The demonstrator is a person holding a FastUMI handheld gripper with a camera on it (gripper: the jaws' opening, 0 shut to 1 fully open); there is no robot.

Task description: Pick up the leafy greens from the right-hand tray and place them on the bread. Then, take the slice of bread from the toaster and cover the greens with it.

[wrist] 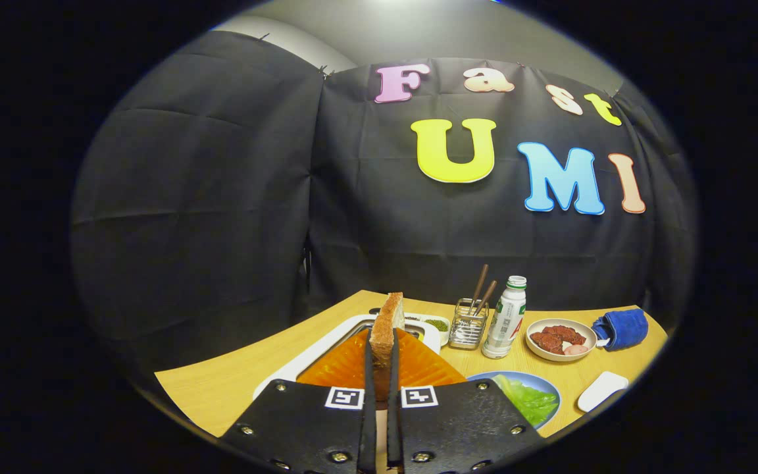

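**One slice of bread clamped upright between the fingers**

One slice of bread (387, 320) stands on edge between the gripper (379, 355) fingers, crust side facing the camera, and both fingers press on its lower part. Its bottom edge is hidden in the narrow gap between them. Below and behind the slice lies an orange ribbed mat (418, 365) in a white tray (326, 349); much of both is covered by the gripper body, so what rests on the mat cannot be made out.

The leafy greens (530, 398) lie on a blue plate (547, 383) just beside the fingers on the right, partly cut off by the gripper body. A small white flat object (601, 390) sits further right, near the table edge, too indistinct to identify.

Beyond the fingers, a wire holder (468, 326) carries two brown sticks (482, 289). Beside it stands a white bottle (505, 317) with a green-ringed cap; its label shows red and green print too small to read. A small dish with something green (436, 324) peeks from behind the bread. To the right, a pale bowl (560, 339) holds red chunks, and a blue rolled cloth (622, 328) lies next to it.

The surface is a light wooden table (234, 382). Black cloth (221, 197) walls the booth, with a pale ceiling above.
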